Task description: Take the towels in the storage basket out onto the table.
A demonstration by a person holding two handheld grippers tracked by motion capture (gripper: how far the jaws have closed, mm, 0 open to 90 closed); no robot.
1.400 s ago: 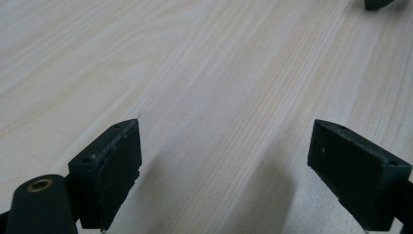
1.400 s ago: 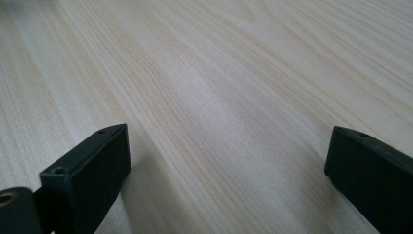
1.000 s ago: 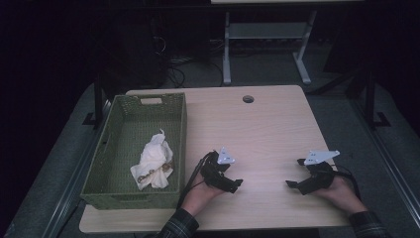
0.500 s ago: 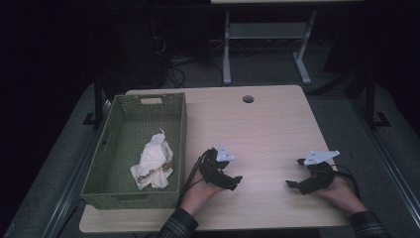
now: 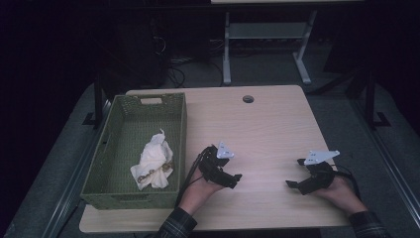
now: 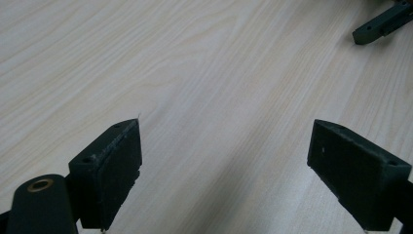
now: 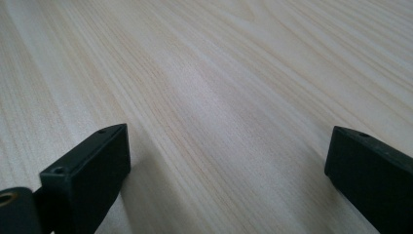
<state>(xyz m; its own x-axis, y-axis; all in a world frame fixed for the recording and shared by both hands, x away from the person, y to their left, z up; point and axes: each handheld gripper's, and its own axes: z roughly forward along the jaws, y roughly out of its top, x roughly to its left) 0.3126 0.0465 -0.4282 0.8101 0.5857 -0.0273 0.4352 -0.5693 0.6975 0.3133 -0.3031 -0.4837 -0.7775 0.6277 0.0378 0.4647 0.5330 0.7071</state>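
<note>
Both grippers rested on the table (image 5: 277, 119), jaws spread wide with nothing between them — the left gripper (image 5: 236, 179) just beside the basket (image 5: 182, 129), the right gripper (image 5: 295, 173) well apart from it. A crumpled cloth (image 5: 153, 161) lay inside the basket.

One green woven basket (image 5: 179, 130) sits on one light wooden table (image 5: 267, 124). Inside the basket lies one crumpled white cloth (image 5: 153, 157) (a thin tan item lies against it, too small to identify). Two handheld grippers: the left gripper (image 5: 236, 178) and the right gripper (image 5: 294, 173).
</note>
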